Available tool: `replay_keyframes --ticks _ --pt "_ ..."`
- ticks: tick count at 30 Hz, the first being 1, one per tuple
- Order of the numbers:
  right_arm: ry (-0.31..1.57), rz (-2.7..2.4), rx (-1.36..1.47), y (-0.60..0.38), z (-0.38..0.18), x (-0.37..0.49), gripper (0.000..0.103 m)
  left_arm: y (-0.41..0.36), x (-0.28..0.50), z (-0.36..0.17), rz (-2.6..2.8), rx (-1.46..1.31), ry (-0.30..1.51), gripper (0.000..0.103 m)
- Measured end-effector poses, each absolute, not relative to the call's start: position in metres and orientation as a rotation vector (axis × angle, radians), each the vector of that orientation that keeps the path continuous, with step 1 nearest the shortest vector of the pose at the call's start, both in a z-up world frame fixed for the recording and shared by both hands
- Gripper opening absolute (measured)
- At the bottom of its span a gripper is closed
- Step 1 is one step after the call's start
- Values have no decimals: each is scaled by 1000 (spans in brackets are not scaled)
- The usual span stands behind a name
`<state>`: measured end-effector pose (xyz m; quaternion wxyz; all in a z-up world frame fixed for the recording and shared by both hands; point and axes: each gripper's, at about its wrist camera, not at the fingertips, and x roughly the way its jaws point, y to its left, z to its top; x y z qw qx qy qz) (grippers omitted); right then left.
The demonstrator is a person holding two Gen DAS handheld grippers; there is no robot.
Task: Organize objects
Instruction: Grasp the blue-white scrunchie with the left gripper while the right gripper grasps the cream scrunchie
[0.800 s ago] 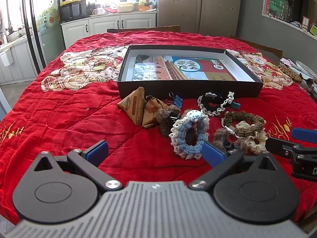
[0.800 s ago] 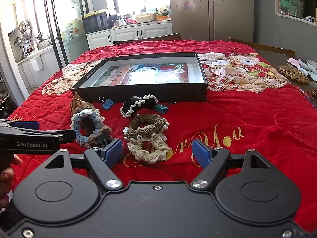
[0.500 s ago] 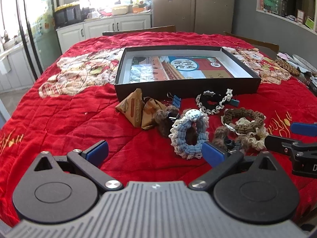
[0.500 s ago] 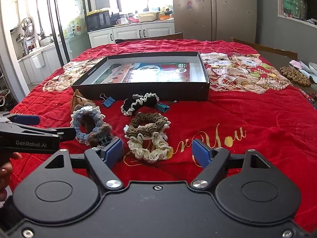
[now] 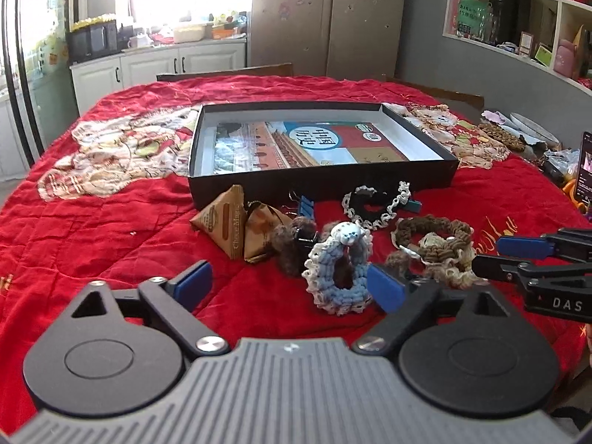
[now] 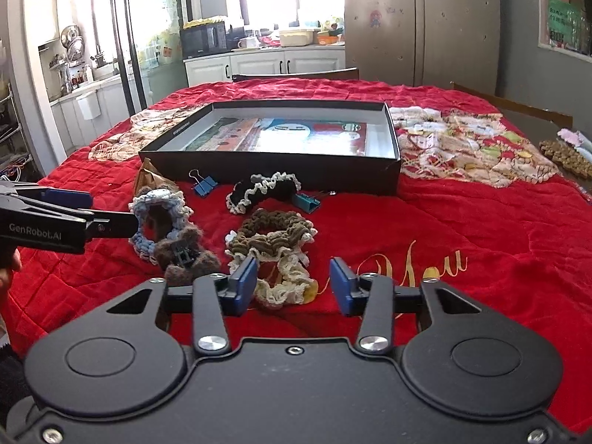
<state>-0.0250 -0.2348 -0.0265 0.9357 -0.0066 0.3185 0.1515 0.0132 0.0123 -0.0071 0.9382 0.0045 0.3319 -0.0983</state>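
A black open box (image 5: 322, 179) (image 6: 281, 170) with a printed sheet inside lies on the red tablecloth. In front of it lie a blue scrunchie (image 5: 338, 270) (image 6: 159, 218), a black-and-white scrunchie (image 5: 373, 205) (image 6: 262, 192), a brown-and-cream scrunchie (image 5: 433, 248) (image 6: 273, 248), a brown fuzzy clip (image 5: 292, 248) (image 6: 185, 255), blue binder clips (image 6: 203, 185) and two brown packets (image 5: 236, 222). My left gripper (image 5: 288, 288) is open and empty, just before the blue scrunchie. My right gripper (image 6: 294, 285) is open and empty over the brown-and-cream scrunchie's near edge.
Patterned cloths (image 5: 118, 151) (image 6: 466, 148) lie left and right of the box. A phone (image 5: 584, 170) and beaded mats (image 6: 566, 155) sit at the table's right edge. Chairs stand behind the table.
Both grippers have drawn nearer the scrunchies and tilted up a little. The right gripper's fingers stand closer together than before. No object has moved.
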Motion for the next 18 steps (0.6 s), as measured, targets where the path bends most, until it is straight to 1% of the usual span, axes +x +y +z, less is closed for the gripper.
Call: replay_keyframes --ticks 7,11,12,16,18 --pt "669 304 0 -241 -35 -15 32 14 23 -17 -232 -27 710 75" --pt "685 336 -7 -237 -40 -10 28 13 26 -20 -251 -39 722 60" --pt "688 335 -17 -235 -42 -8 27 13 27 -21 -254 -42 726 56" --pt "697 329 -38 -230 -47 -4 26 14 29 -24 -261 -56 731 44" --pt "698 326 -55 -228 -47 -4 26 14 30 -25 -267 -61 734 36"
